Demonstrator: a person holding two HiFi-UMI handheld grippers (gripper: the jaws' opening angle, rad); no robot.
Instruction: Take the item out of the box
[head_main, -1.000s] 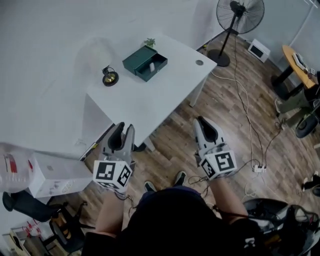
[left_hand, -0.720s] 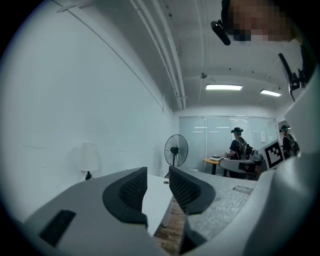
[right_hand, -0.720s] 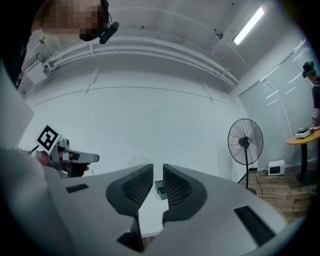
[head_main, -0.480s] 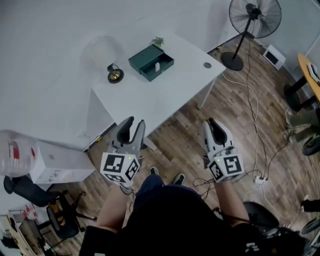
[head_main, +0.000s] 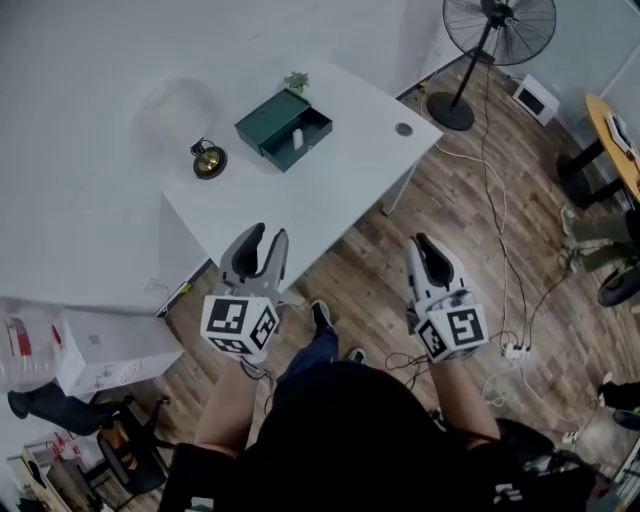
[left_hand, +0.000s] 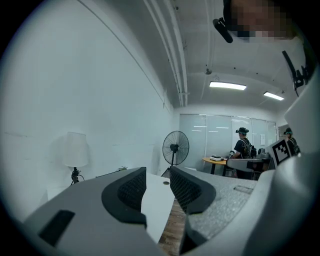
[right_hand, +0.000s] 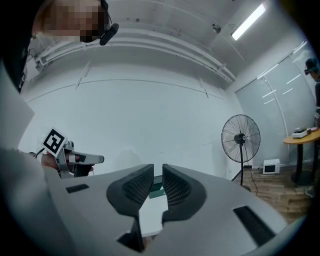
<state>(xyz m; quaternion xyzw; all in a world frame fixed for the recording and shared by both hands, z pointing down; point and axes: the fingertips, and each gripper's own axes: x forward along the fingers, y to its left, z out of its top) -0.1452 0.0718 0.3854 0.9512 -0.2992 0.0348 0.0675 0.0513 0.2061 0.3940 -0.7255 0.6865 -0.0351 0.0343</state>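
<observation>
The left tongs and the right tongs are hovering by the near edge of the white desk, both gripping nothing. The left pair is standing open with a clear gap, while the right is showing only a thin slit. The green box is sitting open at the desk's far side, well apart from them, with the white item lying inside.

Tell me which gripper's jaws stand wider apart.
The left gripper: its jaws stand clearly apart with an empty gap between them, while the right gripper leaves only a narrow slit between its jaws. Neither holds anything.
</observation>
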